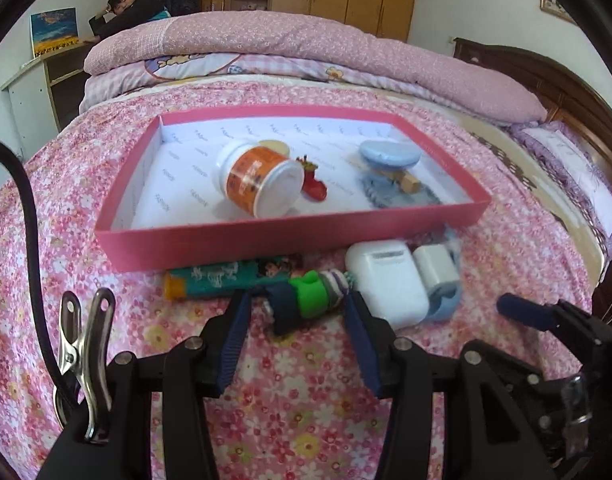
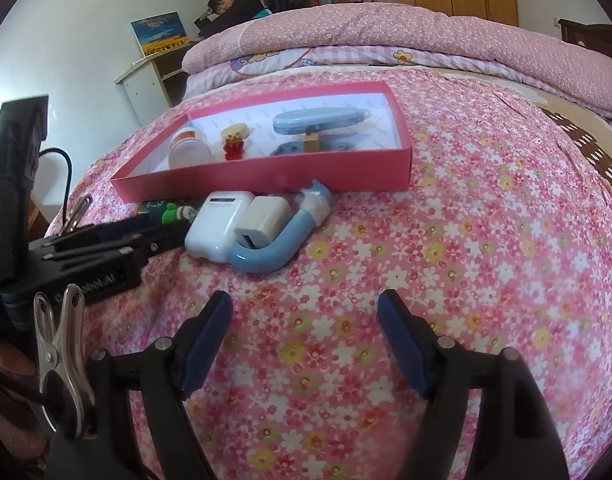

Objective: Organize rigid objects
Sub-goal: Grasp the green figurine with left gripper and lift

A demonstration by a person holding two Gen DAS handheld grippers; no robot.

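A pink tray point(image 1: 210, 246) point(image 2: 266, 178) on the flowered bedspread holds an orange-labelled jar point(image 1: 258, 178) point(image 2: 188, 148), a red boot ornament point(image 1: 314, 184) point(image 2: 234, 148) and a blue case point(image 1: 390, 154) point(image 2: 318, 122). In front of the tray lie a green and striped toy point(image 1: 312, 290) point(image 2: 174, 213), a teal tube point(image 1: 222, 276), a white box point(image 1: 386, 280) point(image 2: 218, 224), a small white charger point(image 1: 436, 266) point(image 2: 264, 220) and a blue curved pipe point(image 2: 278, 246). My left gripper point(image 1: 298, 300) is open with its fingers on either side of the toy. My right gripper point(image 2: 306, 304) is open and empty over the bedspread.
Folded pink quilts point(image 1: 306, 48) point(image 2: 386, 36) are piled behind the tray. A dark wooden headboard point(image 1: 546, 80) stands at the right. A person point(image 1: 126, 10) leans on a shelf at the far left, with wooden wardrobes behind.
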